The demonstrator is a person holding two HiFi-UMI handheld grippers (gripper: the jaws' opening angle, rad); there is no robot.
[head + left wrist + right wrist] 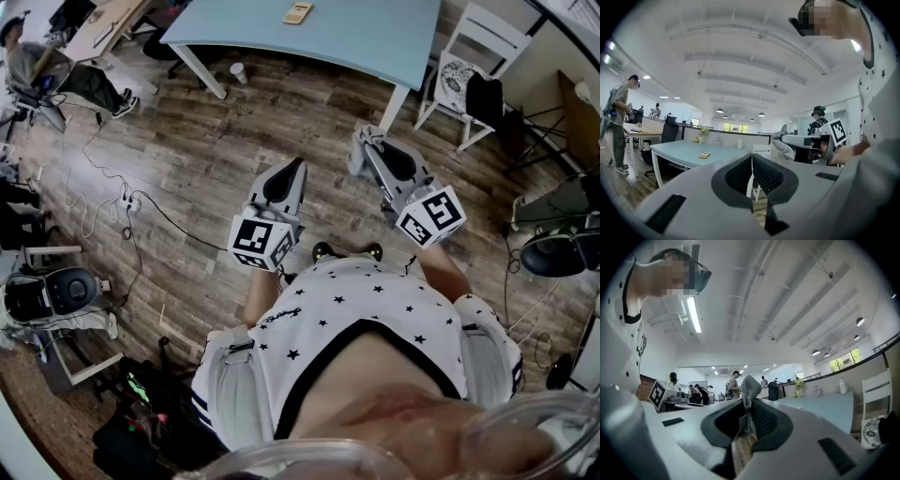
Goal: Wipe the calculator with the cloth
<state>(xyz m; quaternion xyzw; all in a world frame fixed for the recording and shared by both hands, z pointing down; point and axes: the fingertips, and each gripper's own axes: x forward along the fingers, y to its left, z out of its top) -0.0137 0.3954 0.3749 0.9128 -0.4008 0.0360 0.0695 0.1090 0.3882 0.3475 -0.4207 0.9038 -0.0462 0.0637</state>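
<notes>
The small tan calculator (298,12) lies on the light blue table (375,37) at the far side of the head view; the left gripper view also shows the calculator (704,155). Both grippers hang in front of my body over the wooden floor, well short of the table. My right gripper (367,142) is shut on a grey knitted cloth (748,392) that sticks up from between the jaws. My left gripper (298,169) is shut, pads pressed together with nothing between them. From the left gripper's camera, the cloth (783,144) hangs at the right gripper's tip.
A white chair (473,56) stands at the table's right end, with a dark bag on it. A paper cup (238,72) sits on the floor by a table leg. Cables (112,197) run over the floor at left. Other people stand at desks in the background.
</notes>
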